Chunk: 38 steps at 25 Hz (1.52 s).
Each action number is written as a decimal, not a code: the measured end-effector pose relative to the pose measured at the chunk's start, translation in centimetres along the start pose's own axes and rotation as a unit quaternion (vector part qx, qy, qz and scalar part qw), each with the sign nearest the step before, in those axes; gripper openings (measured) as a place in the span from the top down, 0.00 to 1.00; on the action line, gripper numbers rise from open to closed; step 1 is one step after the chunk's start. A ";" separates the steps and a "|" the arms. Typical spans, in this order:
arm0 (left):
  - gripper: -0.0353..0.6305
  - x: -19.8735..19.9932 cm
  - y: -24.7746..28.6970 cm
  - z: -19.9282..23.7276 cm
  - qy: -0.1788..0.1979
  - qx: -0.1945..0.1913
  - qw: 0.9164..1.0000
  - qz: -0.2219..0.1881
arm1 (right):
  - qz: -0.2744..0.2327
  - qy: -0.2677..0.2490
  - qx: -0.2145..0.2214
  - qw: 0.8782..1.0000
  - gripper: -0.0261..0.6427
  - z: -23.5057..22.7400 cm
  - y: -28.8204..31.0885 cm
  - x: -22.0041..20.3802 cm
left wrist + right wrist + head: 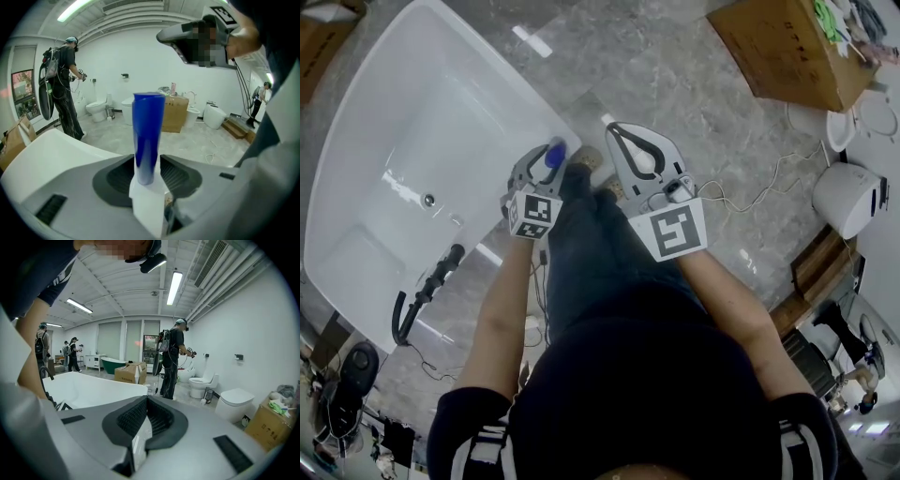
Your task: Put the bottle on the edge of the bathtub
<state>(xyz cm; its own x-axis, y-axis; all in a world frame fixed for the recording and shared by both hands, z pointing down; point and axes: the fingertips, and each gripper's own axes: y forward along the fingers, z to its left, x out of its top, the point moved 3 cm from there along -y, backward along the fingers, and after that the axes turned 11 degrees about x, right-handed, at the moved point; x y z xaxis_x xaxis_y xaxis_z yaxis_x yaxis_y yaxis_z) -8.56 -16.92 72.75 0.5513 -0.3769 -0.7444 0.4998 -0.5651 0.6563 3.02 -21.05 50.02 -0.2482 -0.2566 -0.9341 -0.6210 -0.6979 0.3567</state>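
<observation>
A tall blue bottle [147,136] with a white end stands upright between the jaws of my left gripper [147,161], whose pads press on both its sides. In the head view the left gripper [546,164] holds the bottle [553,153] just over the near right corner of the white bathtub [534,84]. That bathtub [47,150] curves away below and to the left in the left gripper view. My right gripper [614,129] hangs beside it over the floor, shut and empty. Its tips [146,398] meet, with the bathtub [89,390] behind on the left.
A black shower hose fitting [427,286] lies by the tub's near side. A cardboard box [787,47], white toilets [853,197] and a loose cable [769,187] sit to the right. Another person [63,93] stands across the showroom floor.
</observation>
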 end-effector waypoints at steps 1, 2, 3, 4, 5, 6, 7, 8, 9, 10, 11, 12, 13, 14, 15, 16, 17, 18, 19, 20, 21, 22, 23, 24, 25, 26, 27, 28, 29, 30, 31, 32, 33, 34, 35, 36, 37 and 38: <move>0.71 -0.2 0.0 -0.1 0.003 -0.003 1.000 0.006 | -0.001 -0.002 -0.002 1.000 0.94 0.0 -0.2 0.1; 0.70 -0.4 -0.1 -0.2 0.003 -0.007 1.000 0.012 | -0.003 -0.004 -0.004 1.000 0.94 0.0 -0.3 0.3; 0.69 -0.6 -0.3 -0.2 0.001 -0.010 1.000 0.016 | -0.005 -0.005 -0.007 1.000 0.94 0.0 -0.5 0.5; 0.69 -0.6 -0.6 -0.1 -0.003 -0.012 1.000 0.017 | -0.007 -0.005 -0.010 1.000 0.94 0.0 -0.8 0.8; 0.69 -0.5 -1.1 0.1 -0.006 -0.012 1.000 0.017 | -0.010 -0.005 -0.014 1.000 0.94 0.0 -1.0 1.0; 0.69 -0.4 -1.6 0.2 -0.009 -0.010 1.000 0.015 | -0.013 -0.005 -0.018 1.000 0.94 0.0 -1.3 1.2; 0.69 -0.2 -2.3 0.3 -0.010 -0.009 1.000 0.013 | -0.015 -0.006 -0.023 1.000 0.94 0.0 -1.6 1.4; 0.69 -0.1 -3.0 0.4 -0.010 -0.007 1.000 0.011 | -0.016 -0.006 -0.027 0.999 0.94 0.0 -2.0 1.5; 0.69 0.1 -3.7 0.4 -0.007 -0.004 1.000 0.010 | -0.015 -0.006 -0.031 0.999 0.94 0.1 -2.4 1.6; 0.69 0.5 -4.4 0.5 -0.005 -0.002 1.000 0.007 | -0.015 -0.006 -0.034 0.999 0.94 0.1 -2.7 1.8; 0.69 0.9 -5.0 0.6 -0.003 0.000 1.000 0.004 | -0.017 -0.006 -0.037 0.999 0.94 0.2 -3.1 2.0; 0.69 1.3 -5.6 0.7 -0.003 0.001 1.000 0.001 | -0.021 -0.006 -0.040 0.999 0.94 0.2 -3.5 2.2; 0.69 1.6 -6.1 0.8 -0.006 0.003 1.000 -0.001 | -0.026 -0.007 -0.044 0.999 0.94 0.2 -3.9 2.5; 0.69 1.8 -6.7 1.0 -0.011 0.005 1.000 -0.003 | -0.032 -0.008 -0.048 0.998 0.94 0.1 -4.3 2.8; 0.69 2.1 -7.2 1.1 -0.018 0.009 1.000 -0.006 | -0.037 -0.008 -0.053 0.998 0.94 0.1 -4.8 3.0; 0.70 2.4 -7.8 1.3 -0.027 0.015 0.999 -0.012 | -0.041 -0.007 -0.059 0.997 0.94 0.1 -5.3 3.2; 0.70 2.9 -8.5 1.7 -0.035 0.024 0.999 -0.019 | -0.044 -0.005 -0.064 0.997 0.94 0.0 -5.8 3.4; 0.73 3.4 -9.1 2.1 -0.042 0.037 0.998 -0.027 | -0.046 -0.003 -0.070 0.996 0.94 -0.2 -6.4 3.5; 0.75 4.0 -9.9 2.7 -0.048 0.053 0.997 -0.036 | -0.048 -0.003 -0.075 0.996 0.94 -0.3 -6.9 3.7; 0.84 4.7 -10.7 3.4 -0.054 0.070 0.995 -0.046 | -0.051 -0.003 -0.080 0.995 0.94 -0.4 -7.4 3.9; 0.92 5.5 -11.6 4.0 -0.061 0.086 0.993 -0.056 | -0.055 -0.002 -0.086 0.995 0.94 -0.5 -7.9 4.0; 0.94 6.3 -12.5 4.6 -0.069 0.099 0.990 -0.067 | -0.061 0.000 -0.092 0.994 0.94 -0.5 -8.5 4.2; 0.94 7.3 -13.3 5.2 -0.077 0.108 0.988 -0.079 | -0.068 0.002 -0.100 0.993 0.94 -0.6 -9.1 4.4; 0.94 8.4 -14.0 5.8 -0.082 0.116 0.986 -0.093 | -0.074 0.004 -0.109 0.991 0.94 -0.7 -9.7 4.6; 0.94 9.8 -14.6 6.4 -0.083 0.123 0.983 -0.110 | -0.078 0.003 -0.118 0.990 0.94 -1.0 -10.4 4.9; 0.94 11.4 -15.1 6.9 -0.081 0.128 0.980 -0.129 | -0.083 0.001 -0.130 0.988 0.94 -1.3 -11.1 5.2; 0.94 13.2 -15.5 7.4 -0.078 0.129 0.977 -0.150 | -0.088 0.000 -0.143 0.986 0.94 -1.7 -11.8 5.5; 0.94 15.2 -15.9 7.6 -0.072 0.127 0.974 -0.171 | -0.094 -0.001 -0.157 0.983 0.94 -2.1 -12.6 5.8; 0.94 17.2 -16.2 7.5 -0.063 0.121 0.972 -0.192 | -0.100 -0.001 -0.172 0.980 0.94 -2.5 -13.6 6.0; 0.94 19.2 -16.5 7.2 -0.053 0.112 0.970 -0.211 | -0.105 0.000 -0.188 0.977 0.94 -2.8 -14.7 6.2; 0.94 21.2 -16.7 6.8 -0.044 0.102 0.967 -0.230 | -0.107 -0.001 -0.204 0.973 0.94 -3.2 -15.8 6.3; 0.94 23.2 -16.7 6.4 -0.037 0.091 0.963 -0.250 | -0.110 -0.001 -0.223 0.969 0.94 -3.6 -17.1 6.4; 0.94 25.3 -16.7 5.9 -0.033 0.079 0.959 -0.272 | -0.113 0.001 -0.244 0.963 0.94 -4.2 -18.4 6.4; 0.94 27.4 -16.5 5.2 -0.029 0.064 0.953 -0.294 | -0.119 0.004 -0.268 0.956 0.94 -4.8 -19.9 6.4; 0.94 29.6 -16.2 4.4 -0.023 0.047 0.947 -0.317 | -0.125 0.006 -0.294 0.948 0.94 -5.4 -21.4 6.4; 0.94 31.8 -15.8 3.4 -0.014 0.027 0.941 -0.338 | -0.130 0.004 -0.321 0.938 0.94 -6.0 -23.0 6.5; 0.94 33.7 -15.5 2.1 -0.003 0.008 0.934 -0.356 | -0.133 0.001 -0.348 0.928 0.94 -6.4 -24.7 6.5; 0.94 35.1 -15.5 0.8 0.005 -0.009 0.929 -0.369 | -0.135 -0.002 -0.370 0.919 0.94 -6.5 -26.4 6.5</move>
<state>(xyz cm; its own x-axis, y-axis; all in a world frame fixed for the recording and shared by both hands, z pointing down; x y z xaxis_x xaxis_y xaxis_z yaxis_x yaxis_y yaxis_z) 2.51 -21.92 36.34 0.0597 0.1157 -0.9915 0.7555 -0.6545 -0.0309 22.63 -8.58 34.42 -0.1624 -0.0070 -0.9867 0.0152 -0.9999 0.0046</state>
